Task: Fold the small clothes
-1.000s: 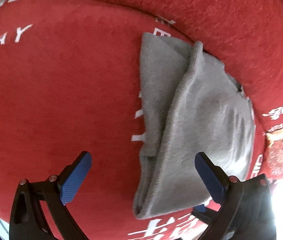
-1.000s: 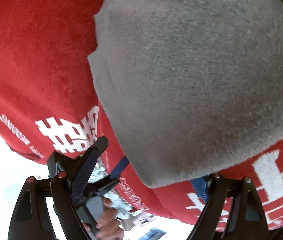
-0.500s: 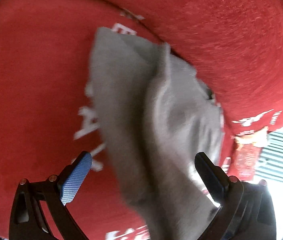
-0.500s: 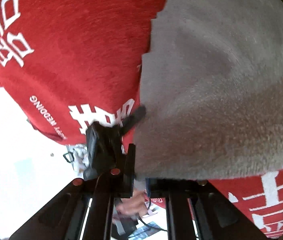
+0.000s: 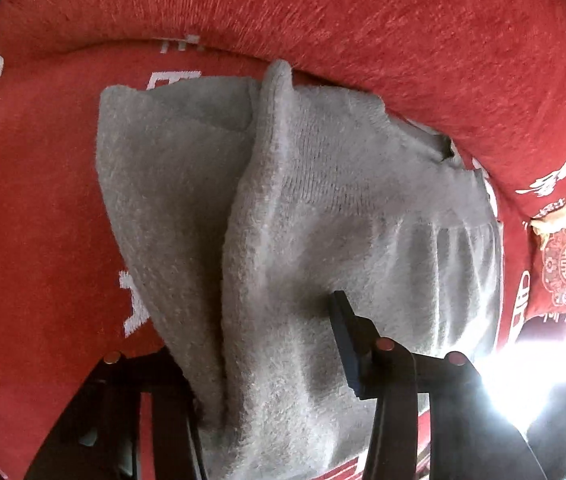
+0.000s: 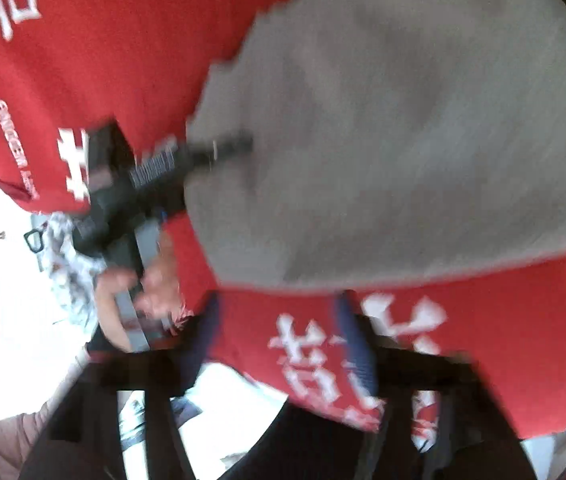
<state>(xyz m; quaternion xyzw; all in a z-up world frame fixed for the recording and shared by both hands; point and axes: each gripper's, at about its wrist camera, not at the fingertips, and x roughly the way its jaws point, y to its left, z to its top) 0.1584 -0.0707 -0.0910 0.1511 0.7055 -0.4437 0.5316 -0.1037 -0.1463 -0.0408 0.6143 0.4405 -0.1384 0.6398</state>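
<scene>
A small grey knit garment (image 5: 323,208) lies folded on a red cushion (image 5: 35,208) with white characters. My left gripper (image 5: 267,344) is shut on the garment's near edge; its right finger (image 5: 347,340) presses on the cloth and the left finger is hidden under it. In the right wrist view the garment (image 6: 403,140) fills the upper right and the frame is blurred. My right gripper (image 6: 283,344) is open and empty, just off the garment's edge, over the red cloth (image 6: 303,360). The left gripper also shows in the right wrist view (image 6: 187,160), clamped on the garment.
A red backrest (image 5: 363,12) curves behind the garment. The cushion's front edge (image 6: 23,196) drops off to a bright floor. A person's hand (image 6: 131,288) holds the left gripper's handle. A red patterned item (image 5: 563,272) sits at the far right.
My left gripper has closed on the garment's near edge. My right gripper has let the garment go, opened, and drawn back off its edge.
</scene>
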